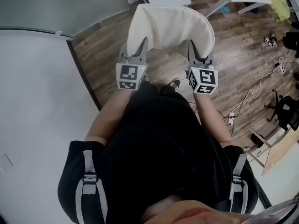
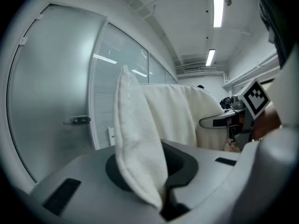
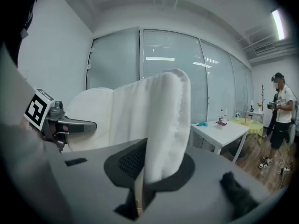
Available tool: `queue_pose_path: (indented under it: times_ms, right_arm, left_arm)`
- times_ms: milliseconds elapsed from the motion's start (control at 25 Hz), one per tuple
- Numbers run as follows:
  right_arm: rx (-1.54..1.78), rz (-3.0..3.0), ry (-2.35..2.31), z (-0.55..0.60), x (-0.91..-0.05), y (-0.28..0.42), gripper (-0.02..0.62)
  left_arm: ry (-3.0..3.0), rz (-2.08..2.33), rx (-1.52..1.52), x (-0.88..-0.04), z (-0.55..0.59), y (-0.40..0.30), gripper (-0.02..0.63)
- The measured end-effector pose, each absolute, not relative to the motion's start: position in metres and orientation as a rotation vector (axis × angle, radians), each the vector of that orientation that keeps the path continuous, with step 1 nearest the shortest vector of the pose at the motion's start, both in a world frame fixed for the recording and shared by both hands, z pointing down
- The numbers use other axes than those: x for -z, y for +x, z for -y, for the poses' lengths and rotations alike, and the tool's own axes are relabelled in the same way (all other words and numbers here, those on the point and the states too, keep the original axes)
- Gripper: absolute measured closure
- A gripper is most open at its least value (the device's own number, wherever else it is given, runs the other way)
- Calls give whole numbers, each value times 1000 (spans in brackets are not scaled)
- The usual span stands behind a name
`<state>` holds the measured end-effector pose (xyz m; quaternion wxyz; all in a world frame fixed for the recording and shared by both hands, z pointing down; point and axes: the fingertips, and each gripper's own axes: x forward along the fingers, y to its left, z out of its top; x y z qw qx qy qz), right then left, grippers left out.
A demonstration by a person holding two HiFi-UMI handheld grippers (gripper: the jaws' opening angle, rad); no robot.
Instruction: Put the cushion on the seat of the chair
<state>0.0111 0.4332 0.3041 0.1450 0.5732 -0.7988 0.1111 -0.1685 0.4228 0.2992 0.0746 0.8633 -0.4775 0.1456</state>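
The soft cream fabric cushion (image 1: 169, 26) hung crosswise straight ahead of the jaws, with the left gripper (image 1: 141, 45) and right gripper (image 1: 192, 48) each clamped on one end of its near edge, equally near, above the wooden floor (image 1: 233, 55).

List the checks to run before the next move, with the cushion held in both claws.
1. Left claw shut on the cushion edge: ok.
2. Right claw shut on the other edge: ok.
3. Cushion off the wooden floor: ok.
4. Chair seat in sight: cannot tell, none plainly shows.
5. Person near the white table stands apart from the cushion: ok.
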Motion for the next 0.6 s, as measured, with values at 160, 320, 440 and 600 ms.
queue_pose_path:
  times_ms: [160, 320, 440, 600]
  right_arm:
    - [-322, 2302, 1664, -438, -303, 17, 551]
    - [-320, 2308, 1669, -443, -301, 27, 551]
    - [-327, 2329, 1658, -444, -300, 37, 551]
    - [-320, 2337, 1654, -444, -298, 55, 549]
  left_arm:
    - [2600, 1425, -433, -298, -427, -163, 551]
    - [2603, 1430, -435, -295, -430, -153, 551]
    - [2603, 1436, -434, -293, -431, -142, 551]
    - [2610, 1440, -433, -290, -435, -127, 551]
